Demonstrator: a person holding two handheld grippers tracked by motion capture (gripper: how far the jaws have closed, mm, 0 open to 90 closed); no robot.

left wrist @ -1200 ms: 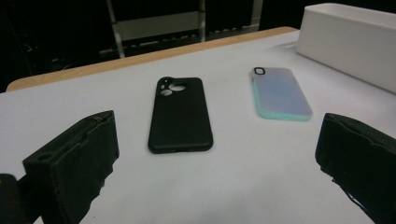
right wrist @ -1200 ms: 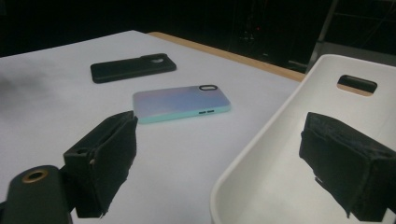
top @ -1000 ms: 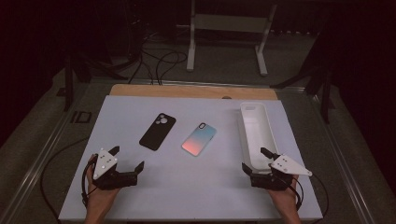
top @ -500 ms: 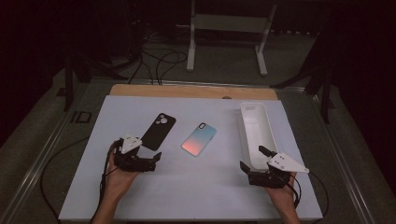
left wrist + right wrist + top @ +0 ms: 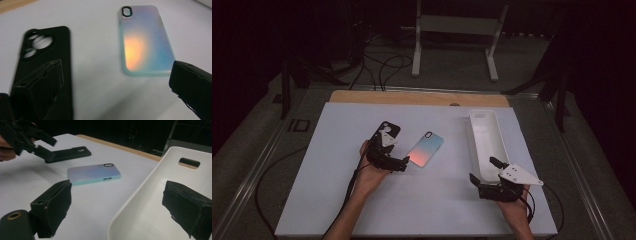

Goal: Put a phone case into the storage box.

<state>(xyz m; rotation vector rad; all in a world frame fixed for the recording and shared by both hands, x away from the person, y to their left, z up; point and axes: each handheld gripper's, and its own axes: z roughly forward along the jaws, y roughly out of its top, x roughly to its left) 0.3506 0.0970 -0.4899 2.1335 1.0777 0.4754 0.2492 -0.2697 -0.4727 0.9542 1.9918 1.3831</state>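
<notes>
Black matte phone case (image 5: 388, 131) lies flat on white tabletop (image 5: 337, 200), iridescent blue-pink phone case (image 5: 426, 148) just beside it. Left gripper (image 5: 394, 156) hovers between them, jaws apart. Right gripper (image 5: 484, 172) jaws apart at white oblong tray (image 5: 473, 131), empty.

The table (image 5: 332, 200) has a white top with a wooden strip along its far edge; 3 things lie flat on it: a black phone case (image 5: 388, 131) at left, a pastel phone case (image 5: 427, 149) just beside it, a white tray (image 5: 487, 142) at right.
</notes>
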